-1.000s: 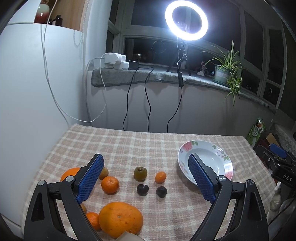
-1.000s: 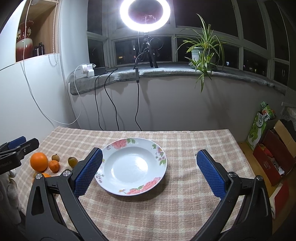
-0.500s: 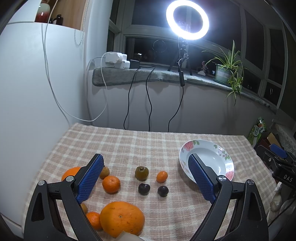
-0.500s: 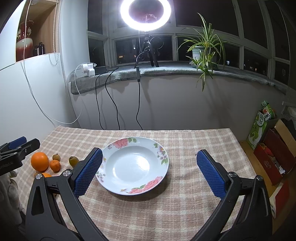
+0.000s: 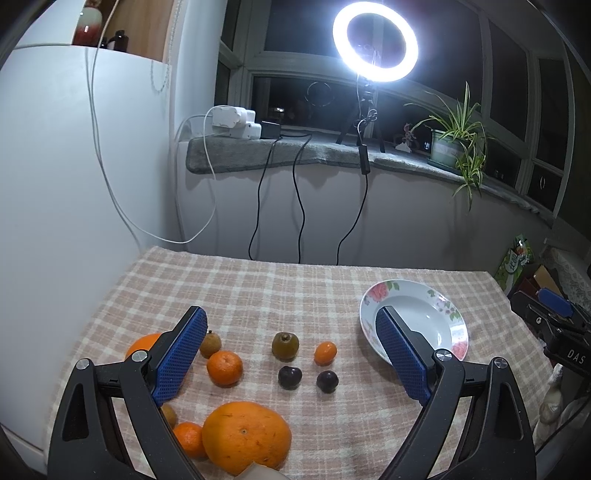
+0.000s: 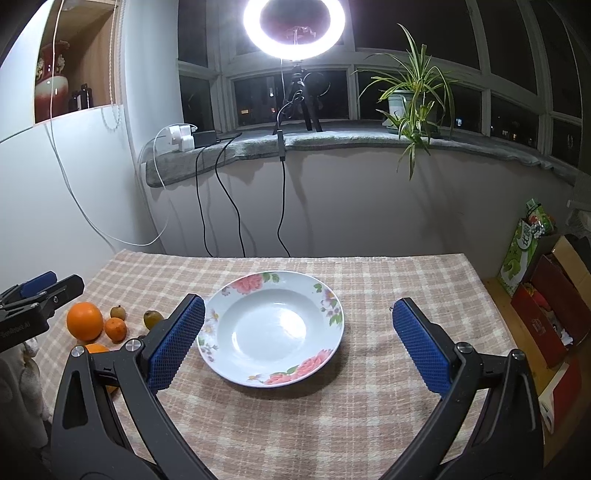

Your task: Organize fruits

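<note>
Several fruits lie loose on the checked cloth in the left wrist view: a big orange nearest, a tangerine, a green-brown fruit, a kumquat and two dark plums. My left gripper hovers open above them, holding nothing. The white floral plate sits empty to the right. In the right wrist view my right gripper is open over the plate, empty, with an orange far left.
The table stands against a white wall below a sill carrying a ring light, chargers and a potted plant. Cables hang down behind the table. Boxes and bags sit on the floor to the right.
Both cameras have eased back and upward slightly, so fruit and plate sit a little lower in view. Nothing was gripped or moved.
</note>
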{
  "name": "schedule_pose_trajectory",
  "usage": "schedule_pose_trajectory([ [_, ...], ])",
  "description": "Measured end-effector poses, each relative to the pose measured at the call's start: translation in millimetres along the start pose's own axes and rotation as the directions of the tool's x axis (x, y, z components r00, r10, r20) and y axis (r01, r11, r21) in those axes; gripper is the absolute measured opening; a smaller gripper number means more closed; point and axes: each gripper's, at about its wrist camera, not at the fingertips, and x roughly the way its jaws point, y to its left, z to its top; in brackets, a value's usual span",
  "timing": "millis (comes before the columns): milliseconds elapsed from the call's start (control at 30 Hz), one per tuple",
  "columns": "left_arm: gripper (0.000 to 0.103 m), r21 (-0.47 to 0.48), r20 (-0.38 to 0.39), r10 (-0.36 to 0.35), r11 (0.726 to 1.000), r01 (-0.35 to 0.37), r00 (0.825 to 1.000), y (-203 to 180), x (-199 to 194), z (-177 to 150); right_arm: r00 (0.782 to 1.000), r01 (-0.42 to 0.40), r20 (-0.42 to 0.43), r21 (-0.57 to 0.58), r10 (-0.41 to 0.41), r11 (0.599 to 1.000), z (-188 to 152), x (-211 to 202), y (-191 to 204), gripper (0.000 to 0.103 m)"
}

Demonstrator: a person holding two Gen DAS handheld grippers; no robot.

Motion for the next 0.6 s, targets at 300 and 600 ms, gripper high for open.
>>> schedule_pose_trajectory([
  [300,0.093,-0.002,0.0,-0.004,1.0,0.004,1.0,2,-2,-1,1.0,-0.012,-0.011,-0.002,0.012,1.0,0,1,3,0.103],
  [600,0.092,-0.02,-0.019,-0.007,1.0,0.007,1.0,12,-3,-8,0.999,-0.045,-0.028,-0.009,0.045,0.999,-2,7,11,0.103],
])
